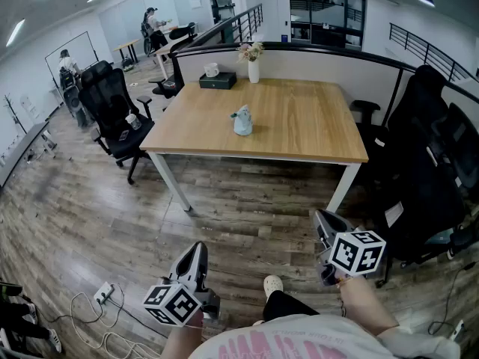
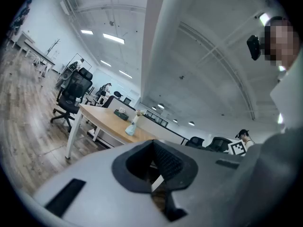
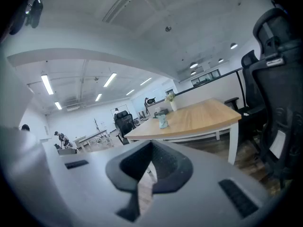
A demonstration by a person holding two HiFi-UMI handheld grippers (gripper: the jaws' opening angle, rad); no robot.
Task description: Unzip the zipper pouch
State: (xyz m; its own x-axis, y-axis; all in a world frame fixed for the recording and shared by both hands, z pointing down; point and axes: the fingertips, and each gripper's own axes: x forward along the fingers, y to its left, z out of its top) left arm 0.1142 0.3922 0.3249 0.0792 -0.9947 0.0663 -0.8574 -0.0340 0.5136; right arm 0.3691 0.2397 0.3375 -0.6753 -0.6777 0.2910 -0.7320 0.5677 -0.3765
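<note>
The zipper pouch (image 1: pixel 242 121) is sitting mid-table (image 1: pixel 307 129), well apart from the 2 grippers. Left gripper (image 1: pixel 197 251) and right gripper (image 1: pixel 322 221) are hanging low. Only their own views are showing both sets of jaws closed, empty.

The zipper pouch (image 1: pixel 242 120) on the table (image 1: pixel 314 118) is too small to tell whether its zipper is open. The head view's bottom edge cuts off the person's left forearm (image 1: pixel 182 341) and right forearm (image 1: pixel 367 309).
</note>
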